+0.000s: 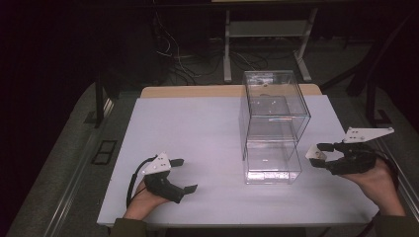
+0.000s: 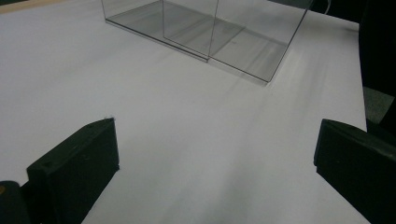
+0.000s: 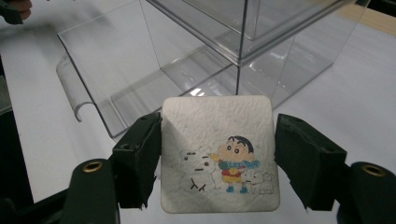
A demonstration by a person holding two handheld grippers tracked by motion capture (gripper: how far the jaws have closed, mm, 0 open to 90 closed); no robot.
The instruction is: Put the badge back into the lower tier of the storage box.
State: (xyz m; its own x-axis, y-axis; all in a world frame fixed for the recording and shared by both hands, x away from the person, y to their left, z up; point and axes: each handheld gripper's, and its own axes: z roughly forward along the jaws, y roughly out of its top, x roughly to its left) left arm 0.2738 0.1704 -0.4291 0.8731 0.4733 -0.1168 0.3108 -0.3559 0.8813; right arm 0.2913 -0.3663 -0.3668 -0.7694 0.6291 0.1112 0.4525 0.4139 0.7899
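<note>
A dim room with cables on the floor surrounds my white worktop [image 1: 197, 128], which fills the middle of the high view. On it, toward one o'clock from the centre, stands a clear plastic box [image 1: 272, 123] of stacked compartments, its lowest drawer [image 1: 272, 165] pulled out toward me. My right claw [image 1: 316, 154] hovers at three o'clock of that drawer, just beside it, its jaws closed narrow on the two side edges of a small white card [image 3: 217, 154] printed with a cartoon boy and pale animals; the card is held flat between the pads, facing up, in front of the open drawer. My left claw [image 1: 184, 175] sits low at seven o'clock, well apart from the box, jaws spread wide with nothing between them.
</note>
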